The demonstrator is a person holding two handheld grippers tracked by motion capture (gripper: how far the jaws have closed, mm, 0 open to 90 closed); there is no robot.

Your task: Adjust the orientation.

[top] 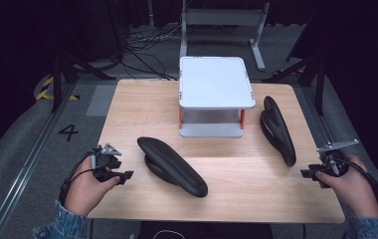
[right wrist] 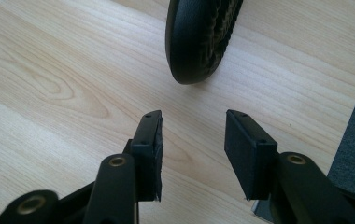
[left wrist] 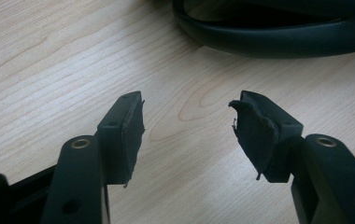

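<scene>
Since both hand-held grippers sit open with nothing between the pads, the risk is all in the approach. The left hand-held gripper (top: pixel 126 175) hovers near the worktop's (top: pixel 127 104) front-left corner, just beside the black shoe (top: pixel 173 166) lying slantwise left of the middle. The right hand-held gripper (top: pixel 308 175) is at the front-right corner, near the second shoe (top: pixel 277 128) along the right edge. Both shoes look like smooth, rounded, slightly glossy rubbery stuff, long and tapered, the right one showing a ridged sole, so my guess is the pads could slide off the curve or just shove a shoe across the slick wood-grain top. The left pads (left wrist: pixel 128 135) look frayed, which won't help grip. A white two-level stand (top: pixel 216 82) sits at the back edge.
</scene>
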